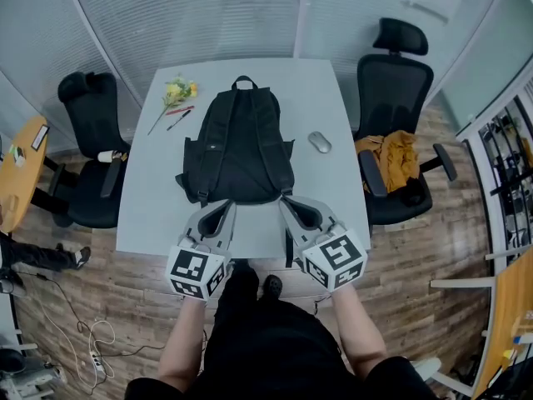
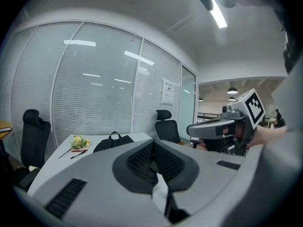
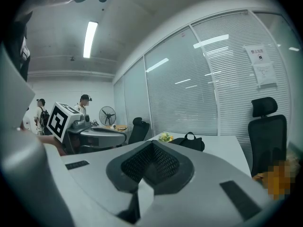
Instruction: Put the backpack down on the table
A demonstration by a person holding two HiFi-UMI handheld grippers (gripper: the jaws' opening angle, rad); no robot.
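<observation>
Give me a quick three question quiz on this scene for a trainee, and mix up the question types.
1. True or false: the backpack lies flat on the table.
2. What lies on the table just right of the backpack in the head view? A. a mouse B. a mug C. a phone
3. Fill in: the jaws of the left gripper and the right gripper are both ____, with nothing between them.
Key: 1 true; 2 A; 3 shut.
</observation>
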